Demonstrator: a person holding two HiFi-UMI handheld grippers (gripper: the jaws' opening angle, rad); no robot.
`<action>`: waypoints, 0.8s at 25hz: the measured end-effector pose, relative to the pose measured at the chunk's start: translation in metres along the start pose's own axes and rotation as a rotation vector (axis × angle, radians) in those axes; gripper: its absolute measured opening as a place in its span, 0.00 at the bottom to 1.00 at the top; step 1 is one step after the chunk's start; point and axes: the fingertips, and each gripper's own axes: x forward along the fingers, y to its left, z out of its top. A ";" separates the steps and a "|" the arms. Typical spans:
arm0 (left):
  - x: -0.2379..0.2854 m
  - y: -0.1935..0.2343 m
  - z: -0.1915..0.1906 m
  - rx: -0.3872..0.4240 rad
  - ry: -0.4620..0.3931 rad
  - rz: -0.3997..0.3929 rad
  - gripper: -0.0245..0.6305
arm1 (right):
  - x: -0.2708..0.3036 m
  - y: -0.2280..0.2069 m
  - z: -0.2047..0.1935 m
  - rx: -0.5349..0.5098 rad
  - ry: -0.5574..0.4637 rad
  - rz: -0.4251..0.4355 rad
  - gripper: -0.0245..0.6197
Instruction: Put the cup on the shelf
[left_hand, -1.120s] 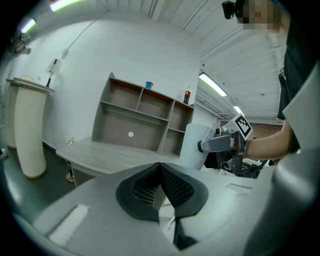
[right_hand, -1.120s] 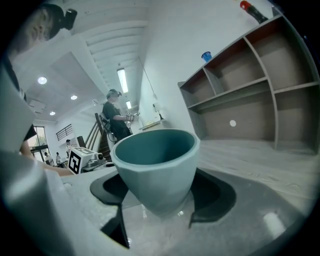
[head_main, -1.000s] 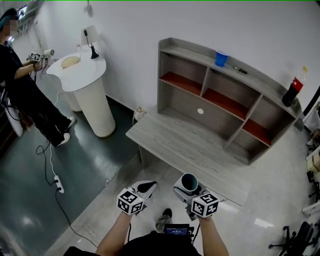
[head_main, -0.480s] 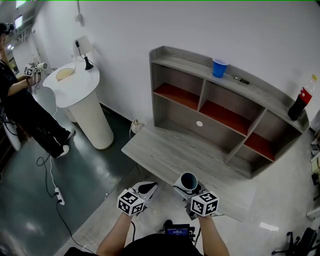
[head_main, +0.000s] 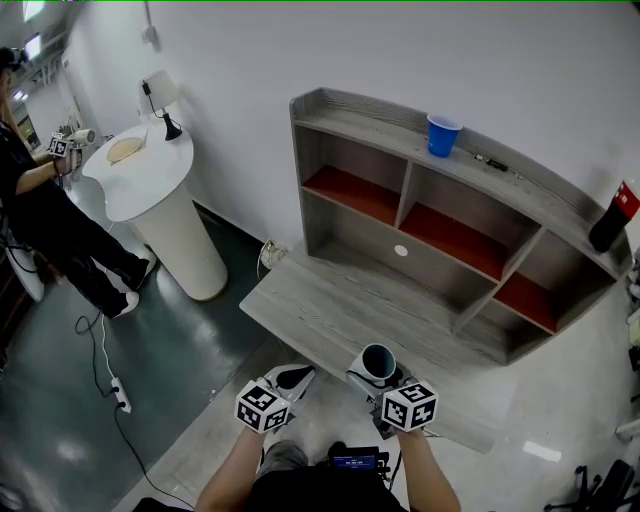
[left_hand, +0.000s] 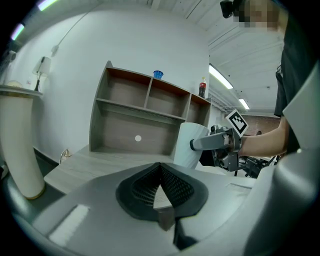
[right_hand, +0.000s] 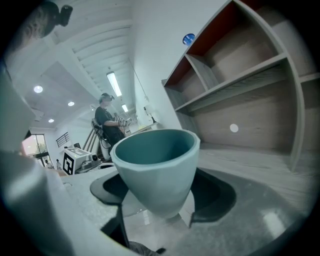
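Teal cup (head_main: 378, 365) is clamped in your right gripper (head_main: 379, 379), jaws spread fairly wide, one on each side of its wall, rim facing up. In the head view the cup sits low in frame, right at the front edge of the grey wood table (head_main: 330, 305), well short of the shelf (head_main: 455, 180). The right gripper view shows the cup (right_hand: 155, 170) filling the space between the jaws, with the shelf compartments off to the right.

Your left gripper (head_main: 294, 374) is just beside the right one. Its jaws are pressed together with nothing between them, and the left gripper view shows the dark pads (left_hand: 150, 186) meeting in a closed V.

The shelf has red-backed compartments. A blue cup (head_main: 442, 134) stands on its top board and a dark bottle (head_main: 612, 220) with a red label is at the far right end. To the left are a white stand (head_main: 150, 175) with a lamp (head_main: 160, 95) and another person (head_main: 45, 205) holding a gripper.
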 end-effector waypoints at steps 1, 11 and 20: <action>0.002 0.002 0.000 -0.001 0.001 -0.002 0.04 | 0.002 -0.002 0.001 0.001 0.003 -0.003 0.61; 0.036 0.038 0.015 0.021 0.017 -0.089 0.04 | 0.025 -0.031 0.026 0.006 -0.020 -0.098 0.61; 0.069 0.090 0.057 0.064 0.002 -0.202 0.04 | 0.070 -0.041 0.065 0.003 -0.050 -0.169 0.61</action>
